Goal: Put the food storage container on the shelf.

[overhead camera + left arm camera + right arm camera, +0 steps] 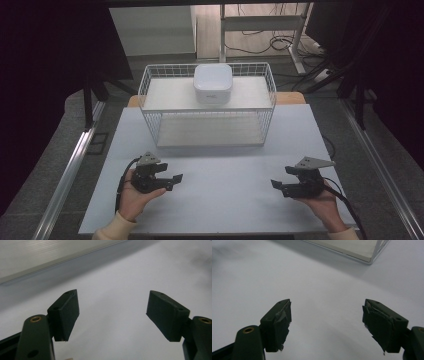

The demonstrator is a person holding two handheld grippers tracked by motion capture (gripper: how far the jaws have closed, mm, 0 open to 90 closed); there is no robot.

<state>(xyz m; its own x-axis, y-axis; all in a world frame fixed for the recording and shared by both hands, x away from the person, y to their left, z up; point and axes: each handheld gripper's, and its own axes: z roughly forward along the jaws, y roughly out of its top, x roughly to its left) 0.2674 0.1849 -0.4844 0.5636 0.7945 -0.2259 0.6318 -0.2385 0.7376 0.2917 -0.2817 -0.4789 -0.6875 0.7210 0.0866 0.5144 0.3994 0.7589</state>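
A white wire rack (207, 107) with two shelves stands at the back middle of the white table (220, 200). A white rounded square box (213, 83) sits on its top shelf. My left gripper (173, 180) rests low over the table's front left, held in a hand, jaws apart and pointing right. In the left gripper view the left gripper (112, 312) is open over bare table. My right gripper (276, 185) sits at the front right, pointing left, also open. In the right gripper view the right gripper (327, 322) has worn pads (282, 325) with nothing between them.
The rack's lower edge (352, 251) shows at the top of the right gripper view. Dark curtains flank the table. A metal desk frame (260, 25) and cables (280, 42) lie on the floor behind. Metal rails (70, 170) run along both sides.
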